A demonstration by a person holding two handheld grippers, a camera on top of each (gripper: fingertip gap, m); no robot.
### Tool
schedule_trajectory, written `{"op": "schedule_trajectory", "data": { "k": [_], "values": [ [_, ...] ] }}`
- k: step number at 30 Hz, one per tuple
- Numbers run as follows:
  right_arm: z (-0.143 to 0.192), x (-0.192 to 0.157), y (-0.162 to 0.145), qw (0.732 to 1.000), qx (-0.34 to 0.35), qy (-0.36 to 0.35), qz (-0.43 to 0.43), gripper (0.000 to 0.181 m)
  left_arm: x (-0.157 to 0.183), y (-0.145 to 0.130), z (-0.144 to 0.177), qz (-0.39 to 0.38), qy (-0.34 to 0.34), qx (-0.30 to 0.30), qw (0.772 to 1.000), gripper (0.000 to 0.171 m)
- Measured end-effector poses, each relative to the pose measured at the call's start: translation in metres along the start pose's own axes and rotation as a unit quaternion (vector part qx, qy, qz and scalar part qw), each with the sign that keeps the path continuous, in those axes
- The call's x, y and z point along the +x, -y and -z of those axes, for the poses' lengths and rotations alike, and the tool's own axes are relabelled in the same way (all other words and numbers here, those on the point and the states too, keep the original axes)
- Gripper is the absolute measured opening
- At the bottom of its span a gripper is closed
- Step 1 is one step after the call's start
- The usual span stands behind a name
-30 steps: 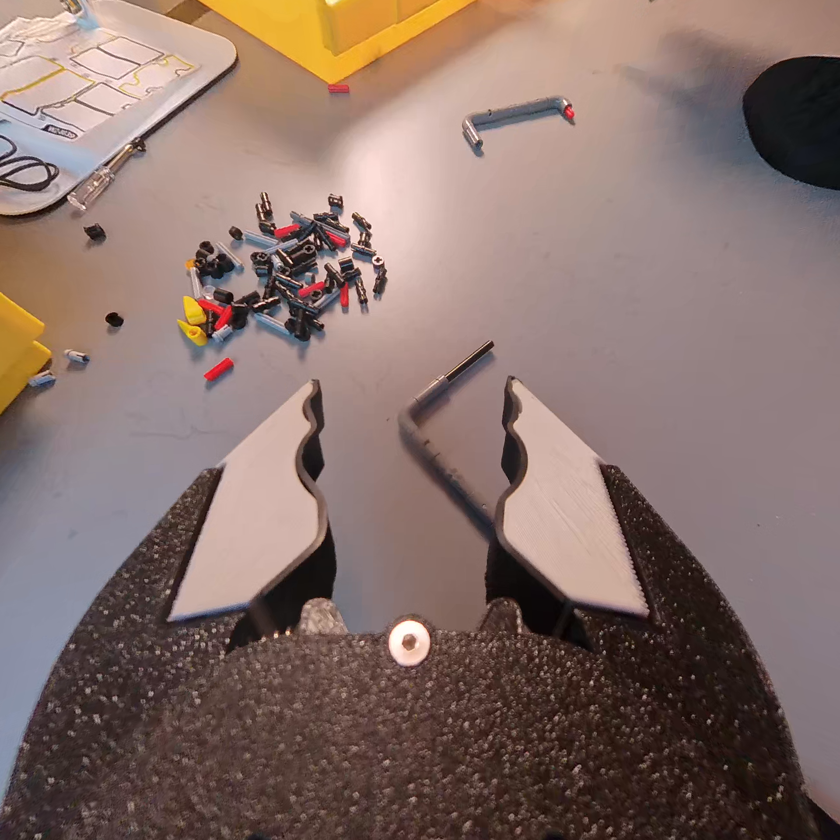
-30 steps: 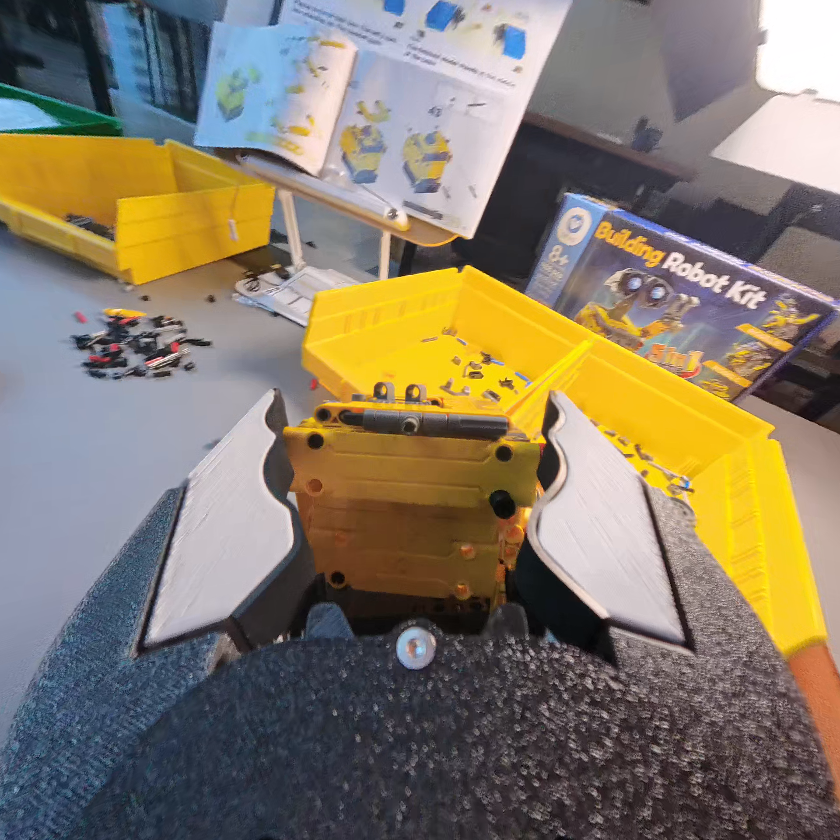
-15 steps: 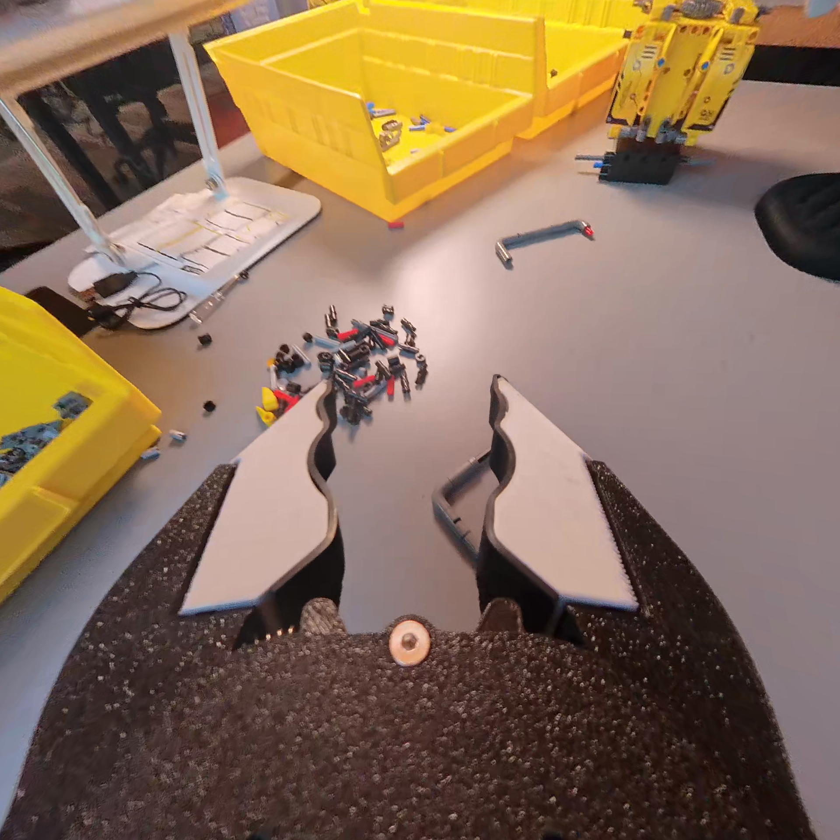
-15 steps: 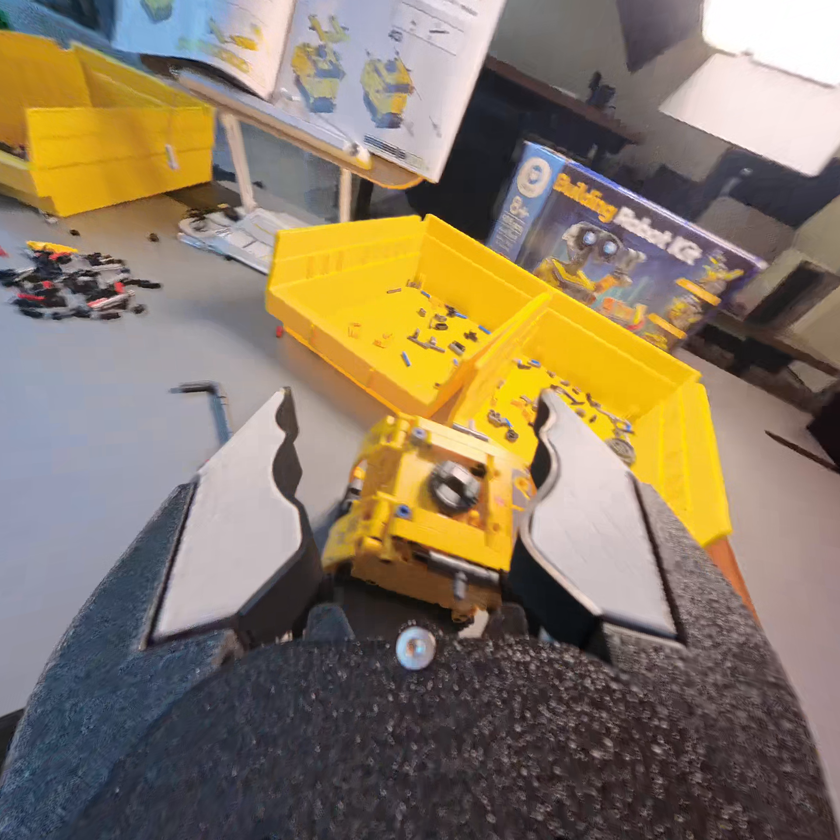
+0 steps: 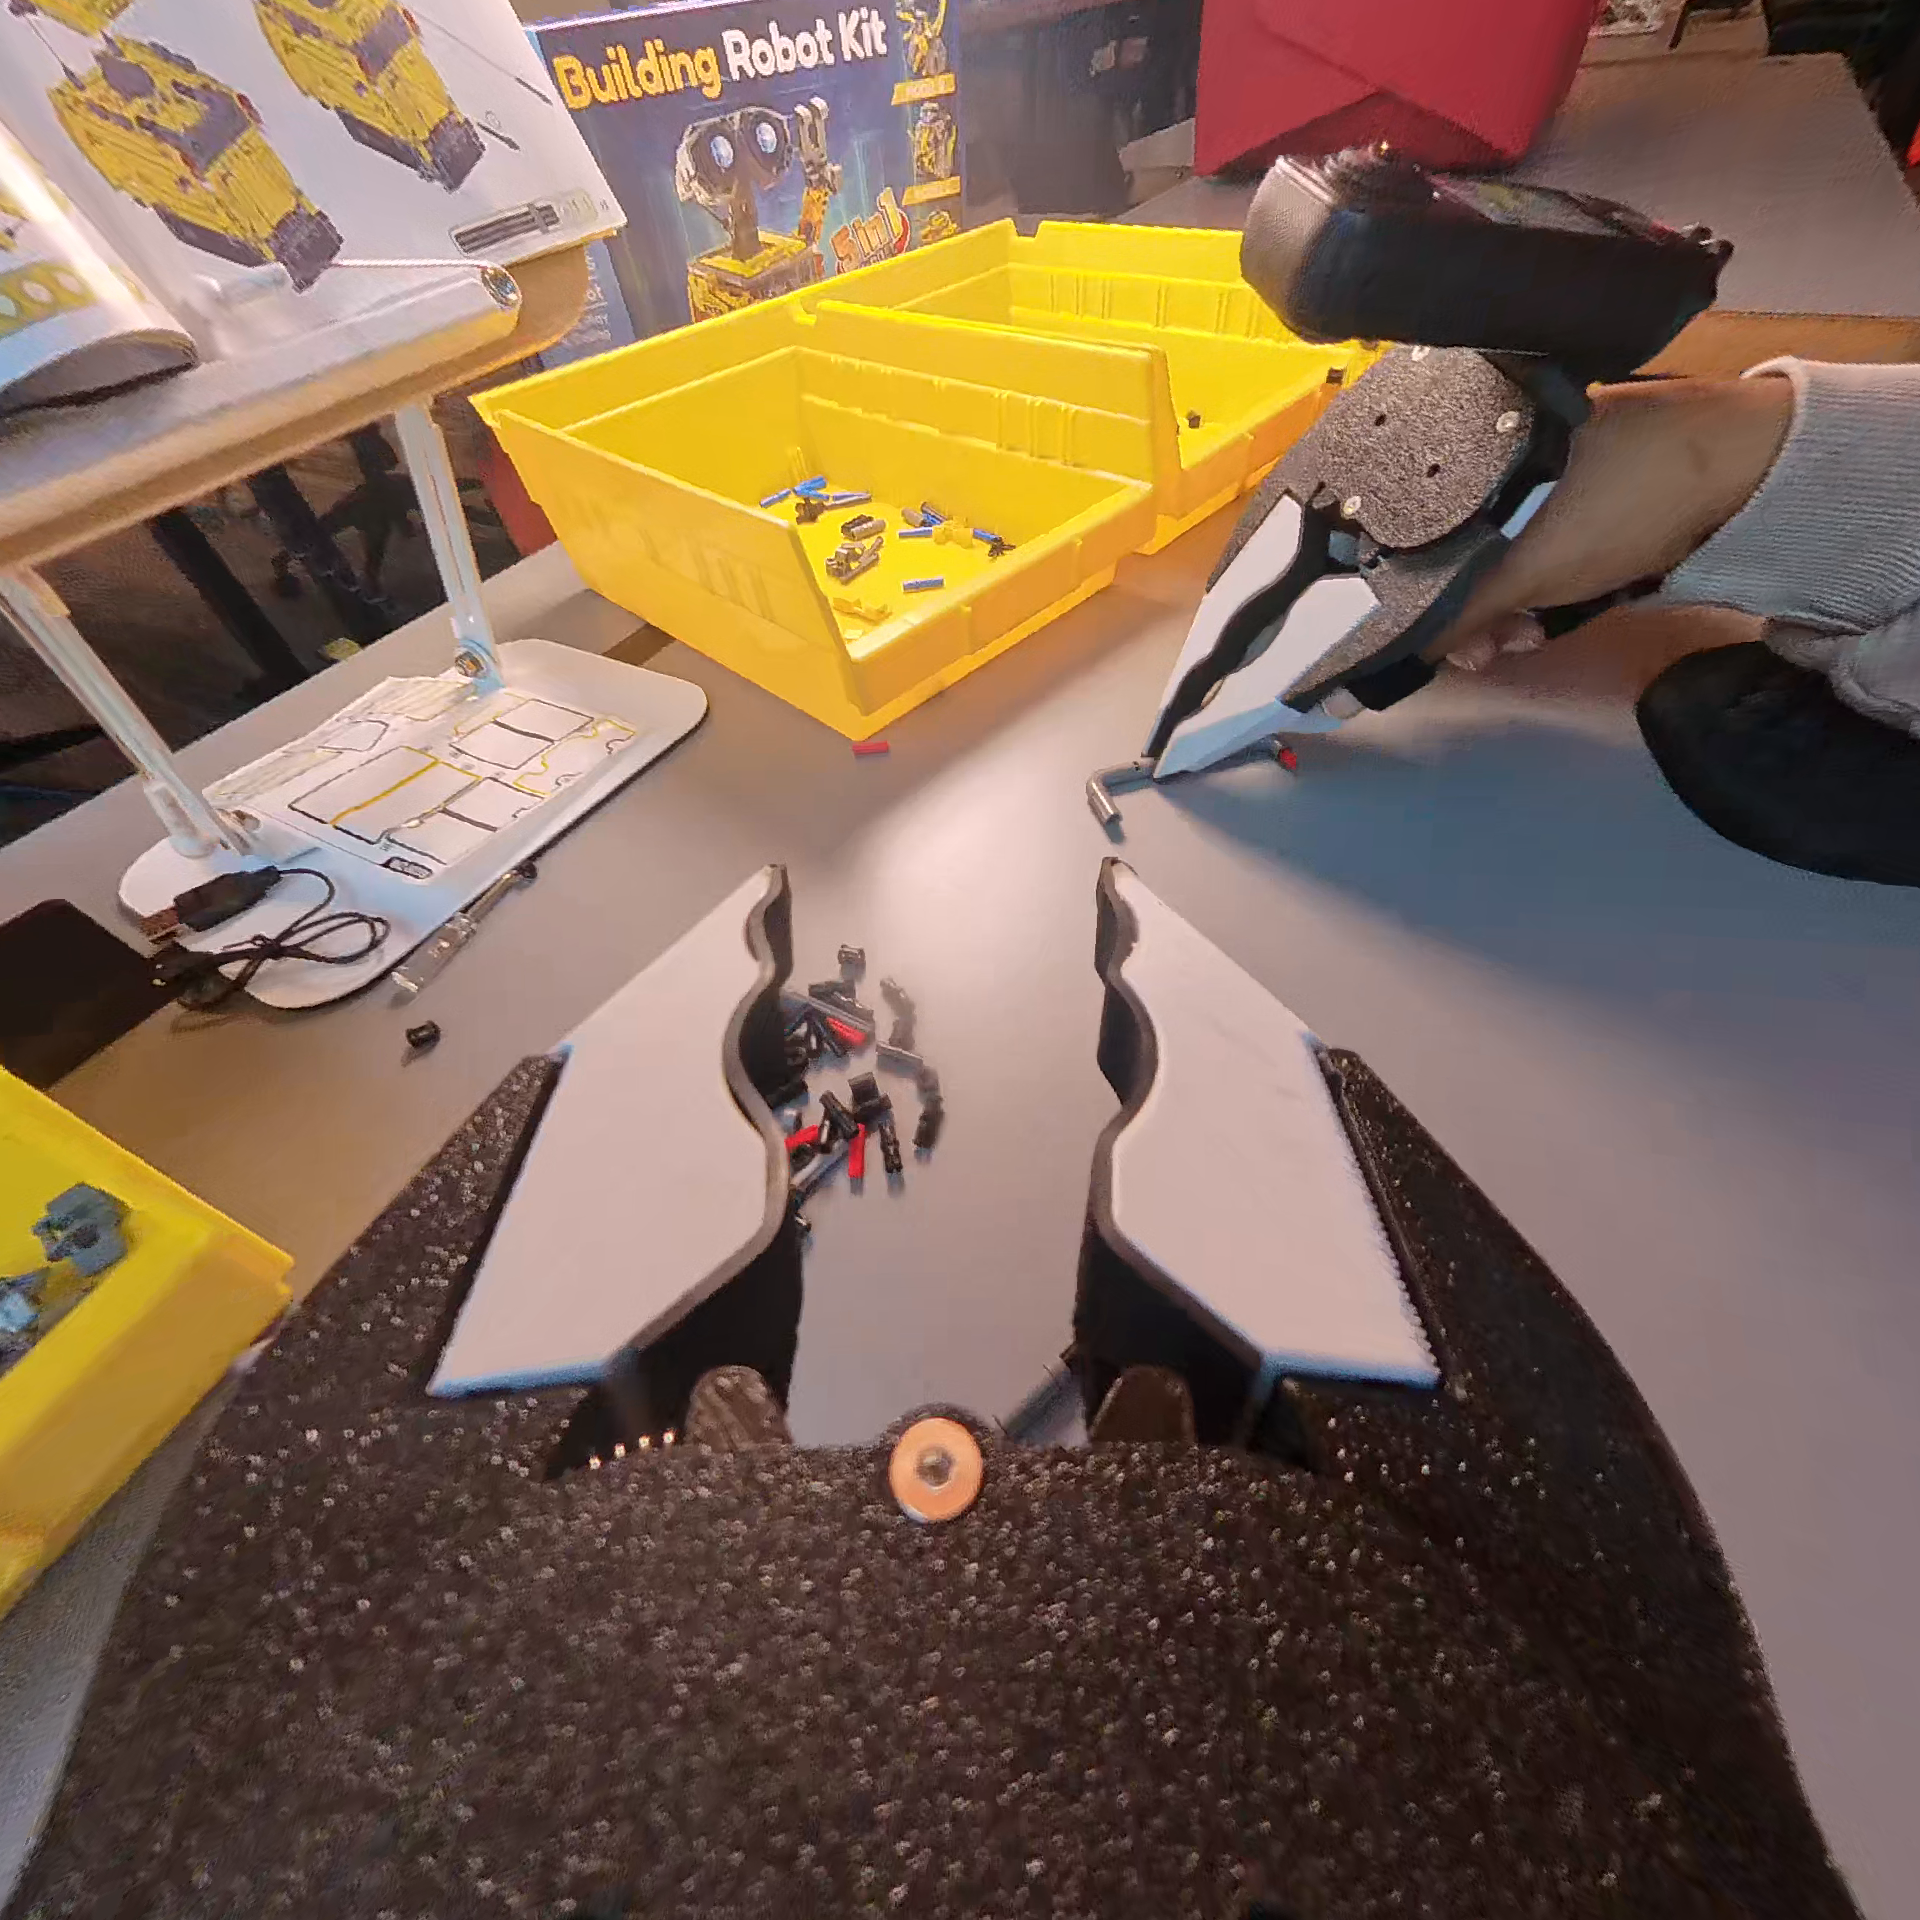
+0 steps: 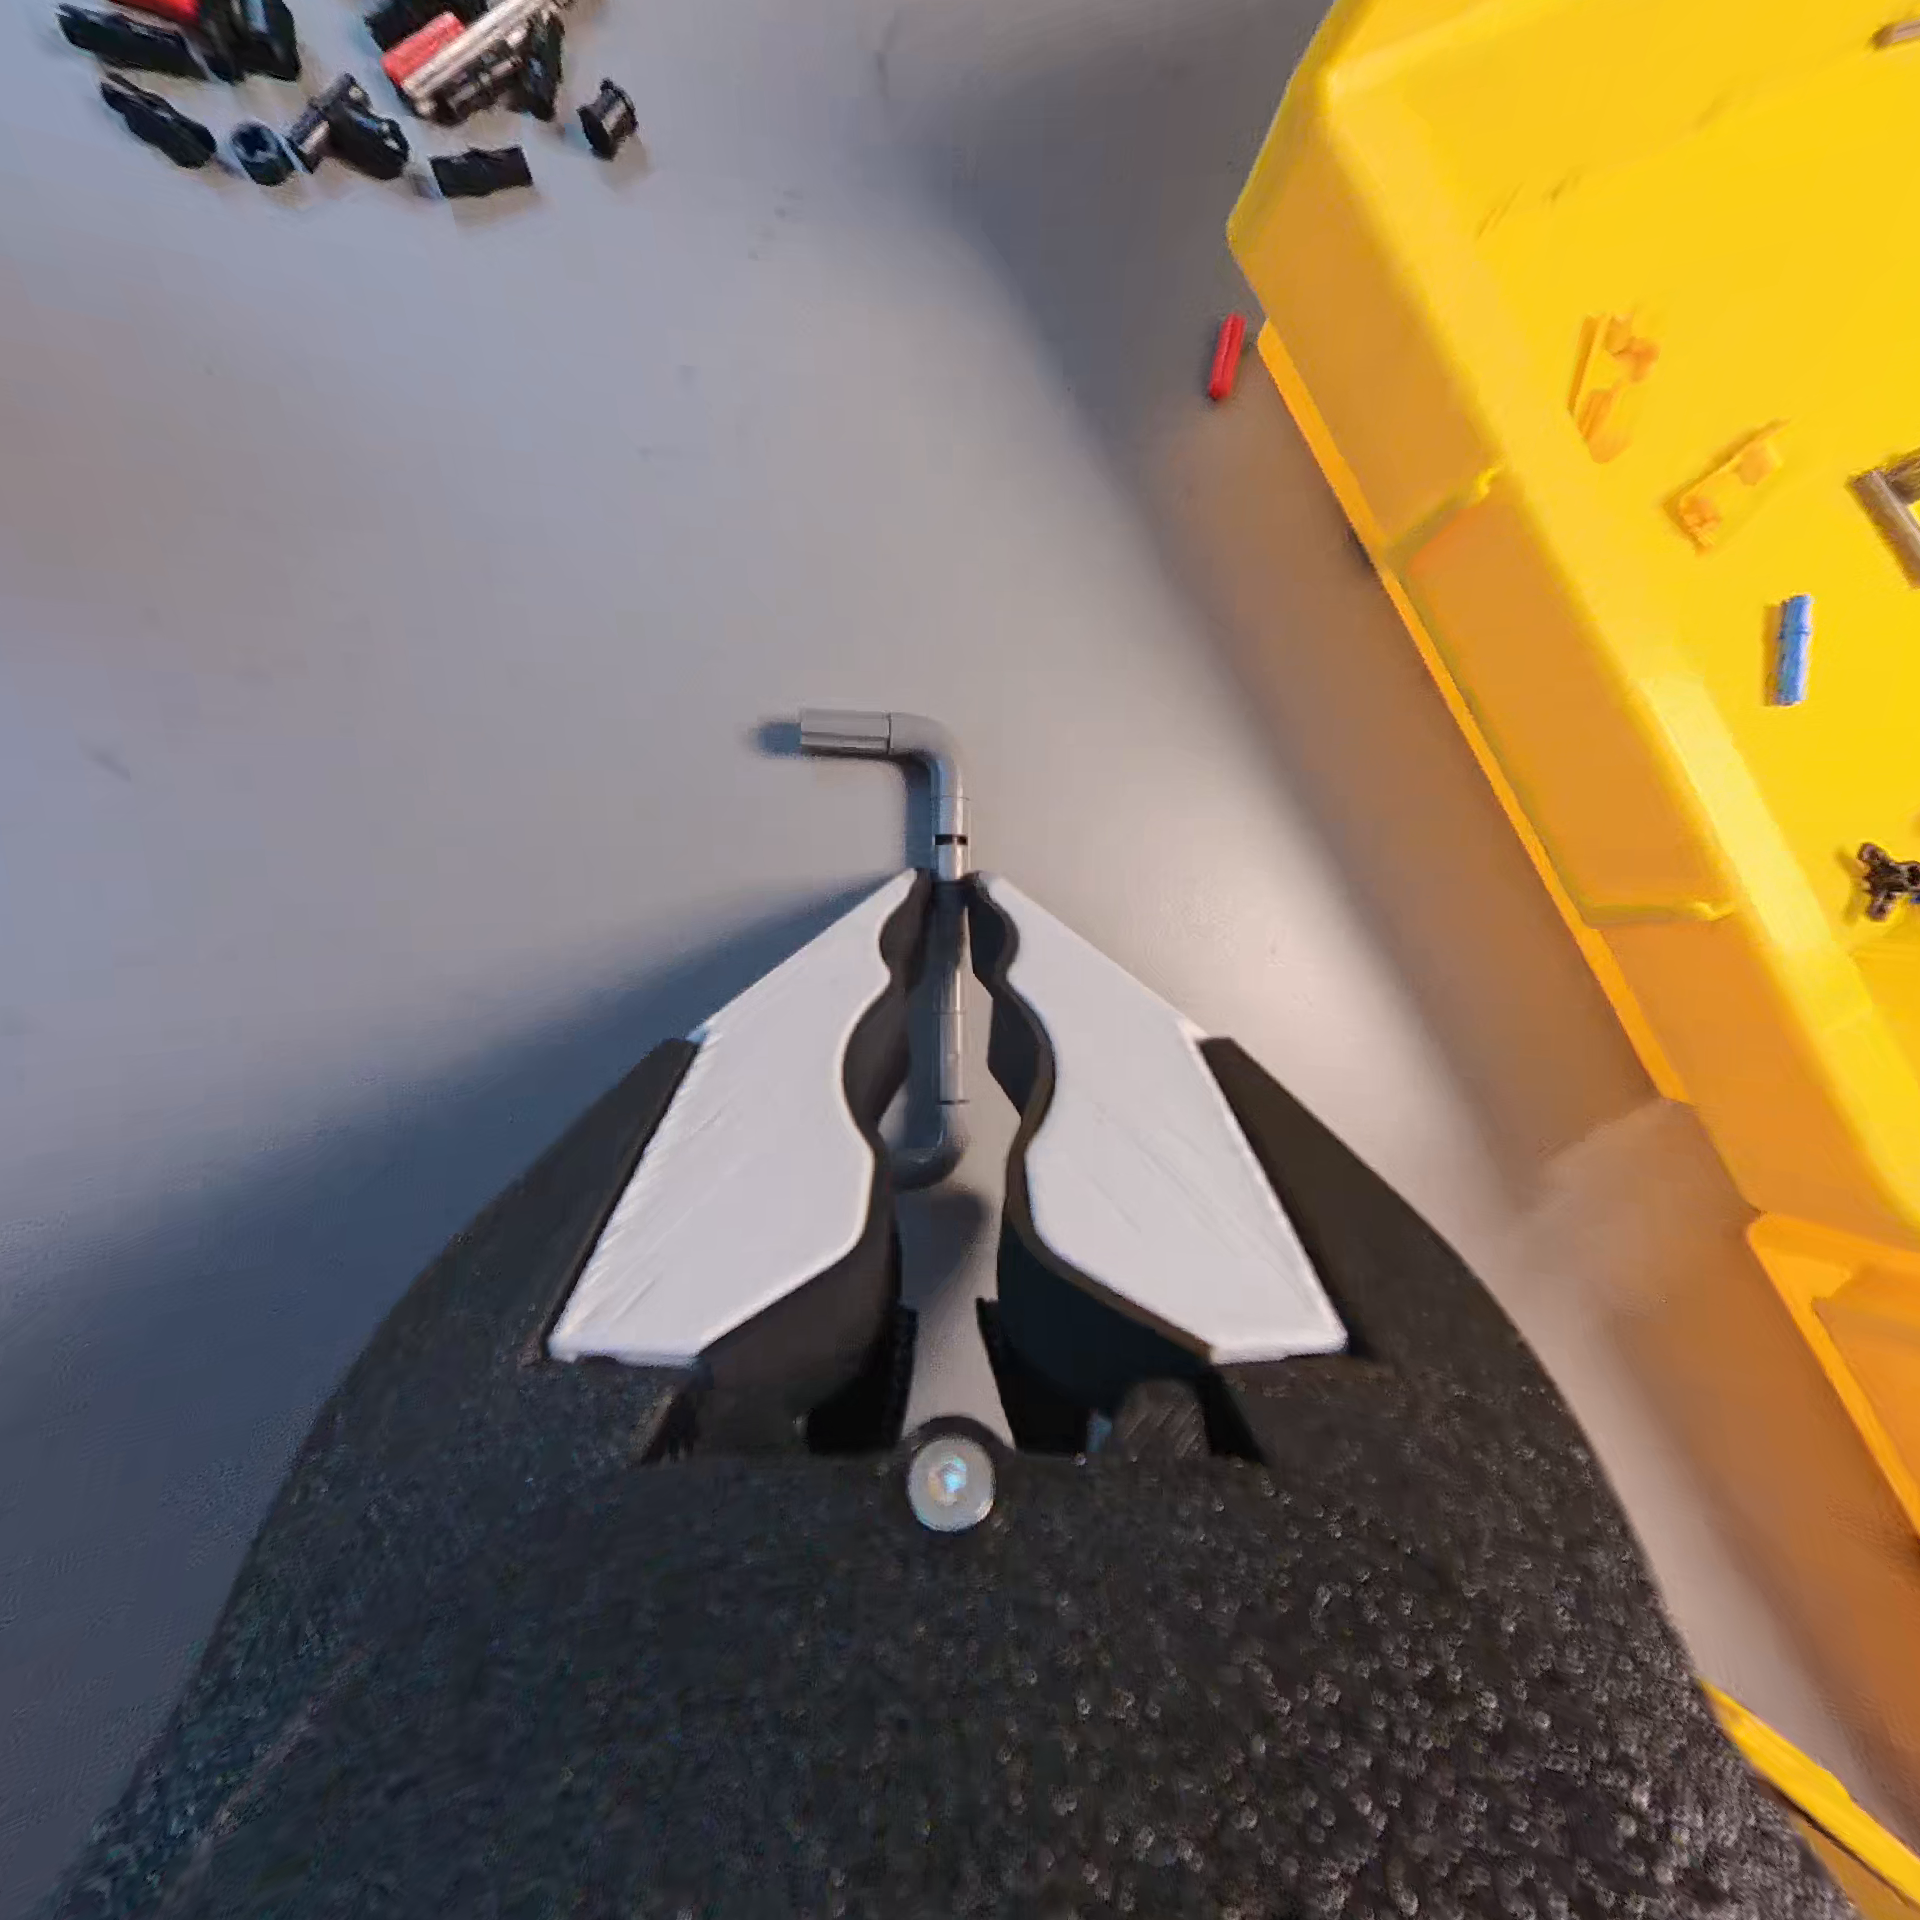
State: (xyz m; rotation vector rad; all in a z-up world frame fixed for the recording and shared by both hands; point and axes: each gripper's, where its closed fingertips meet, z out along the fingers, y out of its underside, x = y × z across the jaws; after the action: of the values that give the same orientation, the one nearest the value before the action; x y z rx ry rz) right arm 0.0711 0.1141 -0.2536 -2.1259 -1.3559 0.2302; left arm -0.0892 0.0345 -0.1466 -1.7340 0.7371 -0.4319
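a: where is the bent grey rod (image 6: 940,831)?

b: flat on the grey table (image 6: 468,623), by the yellow bin (image 6: 1558,520). the right gripper (image 6: 943,878) pinches its straight part.

a: and the left gripper (image 5: 940,883)?

b: spread wide, holding nothing, over little pegs (image 5: 862,1081). the rod looks thin, stiff, light, maybe slippery.

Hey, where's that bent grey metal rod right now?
The bent grey metal rod lies on the grey table, pinched in the right claw, left of the yellow plastic bin in the right wrist view.
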Motion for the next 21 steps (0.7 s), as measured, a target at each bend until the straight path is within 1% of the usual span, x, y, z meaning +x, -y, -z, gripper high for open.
{"op": "schedule_trajectory", "data": {
  "k": [2,3,5,6,8,9,11,13,14,16,19,21],
  "values": [
    [0.000,-0.006,0.002,1.000,0.012,0.025,0.011,0.004,0.008,-0.008,0.001,0.014,-0.027,-0.002,1.000,0.057],
    [0.002,-0.018,0.008,0.997,0.033,0.057,0.035,0.004,0.013,-0.011,0.000,0.027,-0.046,-0.004,0.999,0.057],
    [0.010,-0.036,0.034,0.988,0.108,0.067,0.087,0.004,0.026,-0.015,-0.002,0.067,-0.102,-0.008,0.992,0.057],
    [0.017,-0.048,0.048,0.979,0.140,0.069,0.132,0.004,0.034,-0.016,-0.003,0.093,-0.135,-0.011,0.986,0.057],
    [0.040,-0.083,0.077,0.941,0.220,0.080,0.244,0.004,0.048,-0.016,-0.004,0.143,-0.195,-0.014,0.970,0.056],
    [0.049,-0.099,0.086,0.925,0.240,0.086,0.281,0.004,0.054,-0.016,-0.003,0.162,-0.221,-0.014,0.962,0.055],
    [0.059,-0.120,0.099,0.899,0.259,0.077,0.344,0.004,0.061,-0.015,0.000,0.193,-0.259,-0.015,0.947,0.048],
    [0.064,-0.134,0.106,0.878,0.272,0.070,0.388,0.004,0.064,-0.010,0.006,0.217,-0.285,-0.003,0.934,0.038],
    [0.065,-0.139,0.109,0.867,0.281,0.060,0.407,0.004,0.064,-0.008,0.009,0.227,-0.292,0.002,0.929,0.029],
    [0.065,-0.145,0.112,0.848,0.299,0.043,0.436,0.004,0.062,-0.012,0.010,0.235,-0.286,-0.009,0.929,0.013],
    [0.068,-0.150,0.112,0.824,0.325,0.020,0.464,0.004,0.066,-0.016,0.011,0.245,-0.302,-0.025,0.921,0.008],
    [0.072,-0.148,0.113,0.811,0.340,-0.004,0.476,0.004,0.065,-0.011,0.010,0.263,-0.309,-0.012,0.914,0.007]
  ]
}}
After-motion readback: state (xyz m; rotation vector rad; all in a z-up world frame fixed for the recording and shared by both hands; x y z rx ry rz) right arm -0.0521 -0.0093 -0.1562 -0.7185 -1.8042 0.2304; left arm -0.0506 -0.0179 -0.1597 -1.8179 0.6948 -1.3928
